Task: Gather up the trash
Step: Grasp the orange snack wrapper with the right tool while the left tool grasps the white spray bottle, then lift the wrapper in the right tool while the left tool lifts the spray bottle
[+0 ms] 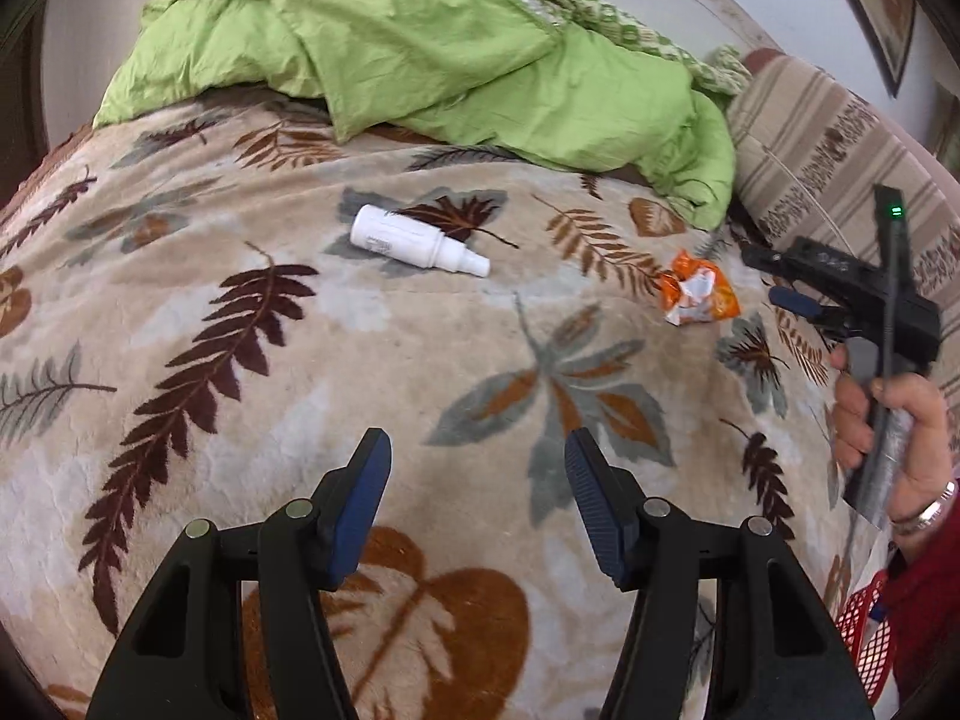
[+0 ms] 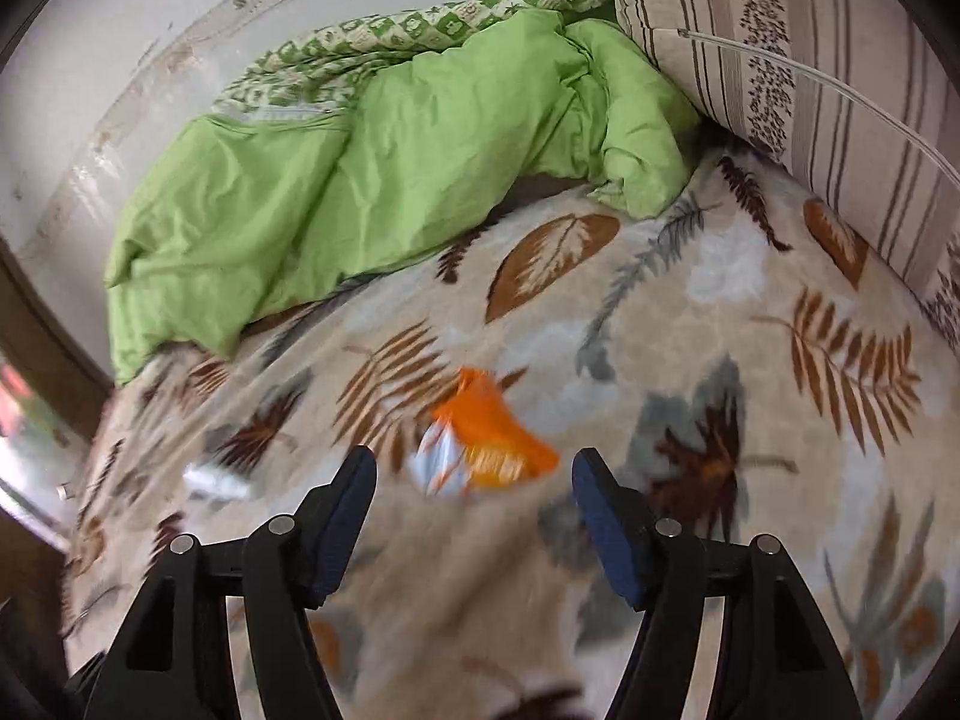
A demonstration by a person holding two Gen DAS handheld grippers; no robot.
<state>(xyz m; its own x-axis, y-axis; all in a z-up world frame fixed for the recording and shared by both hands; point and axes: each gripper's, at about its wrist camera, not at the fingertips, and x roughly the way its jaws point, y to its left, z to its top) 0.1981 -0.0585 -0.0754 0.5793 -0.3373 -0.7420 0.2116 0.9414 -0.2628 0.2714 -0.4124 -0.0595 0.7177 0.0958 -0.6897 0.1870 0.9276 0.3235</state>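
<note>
A crumpled orange and white wrapper (image 1: 699, 294) lies on the leaf-patterned blanket (image 1: 300, 360) at the right. A white bottle (image 1: 414, 240) lies on its side further left. My left gripper (image 1: 477, 468) is open and empty above the blanket, well short of both. My right gripper (image 1: 774, 279) shows in the left wrist view just right of the wrapper, held in a hand. In the right wrist view my right gripper (image 2: 474, 471) is open, and the wrapper (image 2: 486, 441) lies blurred just ahead between its fingers. The bottle (image 2: 213, 480) shows blurred at the left.
A green duvet (image 1: 432, 42) is bunched at the far side of the bed. A striped pillow (image 1: 834, 144) stands at the right, with a thin clear tube (image 2: 810, 75) across it. A red mesh basket (image 1: 867, 630) shows at the lower right edge.
</note>
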